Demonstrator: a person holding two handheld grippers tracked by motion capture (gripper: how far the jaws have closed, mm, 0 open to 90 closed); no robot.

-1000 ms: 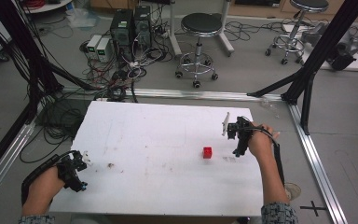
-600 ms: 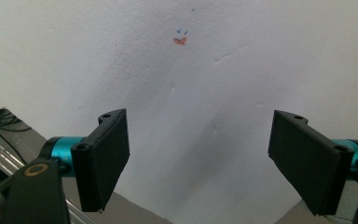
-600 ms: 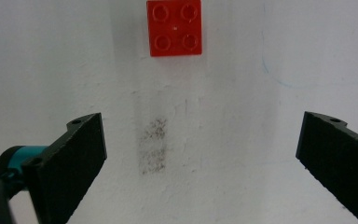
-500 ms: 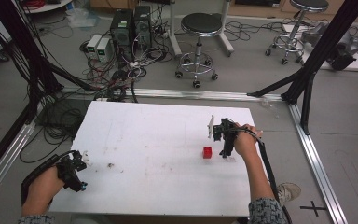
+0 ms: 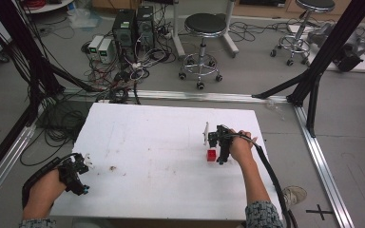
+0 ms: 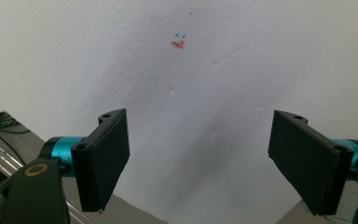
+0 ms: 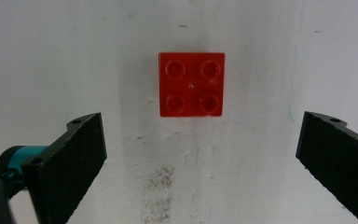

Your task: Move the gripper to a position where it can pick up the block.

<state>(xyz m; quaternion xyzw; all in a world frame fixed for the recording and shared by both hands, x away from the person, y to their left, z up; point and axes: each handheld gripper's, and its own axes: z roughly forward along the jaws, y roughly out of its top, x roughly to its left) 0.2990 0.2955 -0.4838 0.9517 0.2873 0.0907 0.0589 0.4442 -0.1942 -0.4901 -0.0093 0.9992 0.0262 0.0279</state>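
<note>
Right now the right gripper (image 7: 200, 163) has its jaws wide apart, nothing between them; flat black matte pads on teal mounts. It points down at a red brick (image 7: 191, 84): square, glossy plastic, four round studs on top, lying flat on the white table (image 7: 51, 56). In the right gripper view the brick sits ahead of the jaws and roughly centred between them, not touching either. In the high view the right gripper (image 5: 217, 142) hangs just above the red brick (image 5: 211, 155), right-centre of the table (image 5: 138, 137), with the right hand (image 5: 240, 146) behind it and a cable trailing back along the forearm.

Tabletop is matte white, scuffed, with a grey smudge just short of the brick.

Left gripper (image 6: 198, 158): jaws also spread, empty, over bare table near the front-left corner; small orange and blue marks (image 6: 179, 41) ahead. High view shows the left gripper (image 5: 76, 170) in the left hand (image 5: 45, 187), well apart from the brick.

Beyond the table: a black stool (image 5: 204, 33), computer boxes (image 5: 133, 23), tangled cables on the floor.
</note>
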